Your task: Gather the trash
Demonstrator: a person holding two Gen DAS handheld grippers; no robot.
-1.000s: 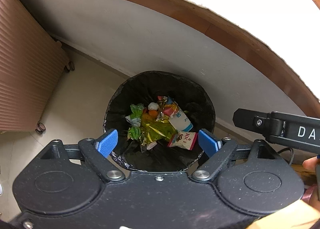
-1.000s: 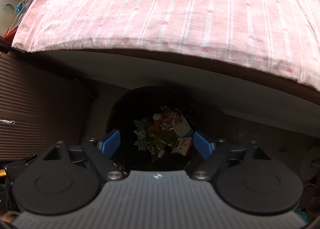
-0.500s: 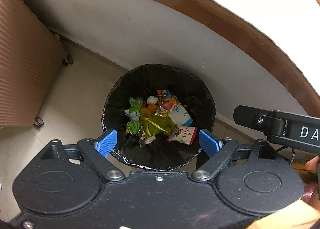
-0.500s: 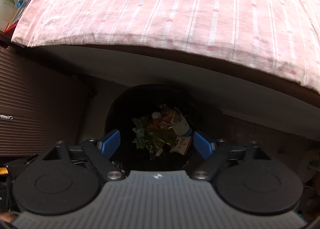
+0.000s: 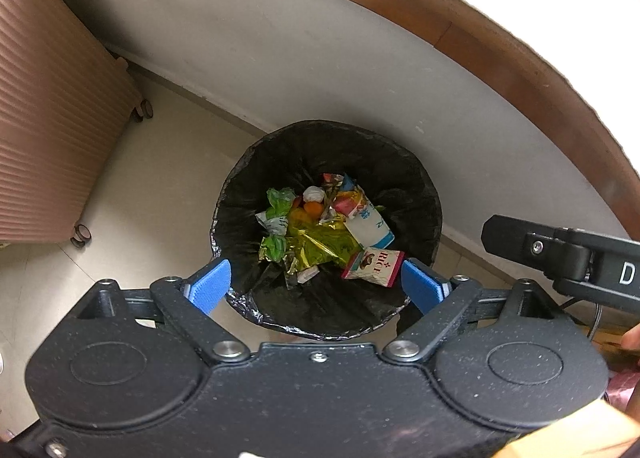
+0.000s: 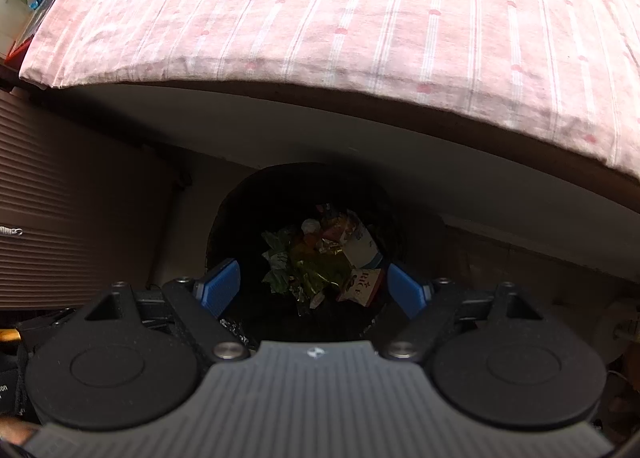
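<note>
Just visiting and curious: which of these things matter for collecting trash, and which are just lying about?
Part of the job:
- bin with black liner
- wrappers inside it
- left claw, open
- right claw, open

Just lying about:
- suitcase
- bed sheet

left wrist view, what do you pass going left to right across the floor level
ribbed pink suitcase → bare floor tiles → black-lined trash bin → the other black claw at the right edge
</note>
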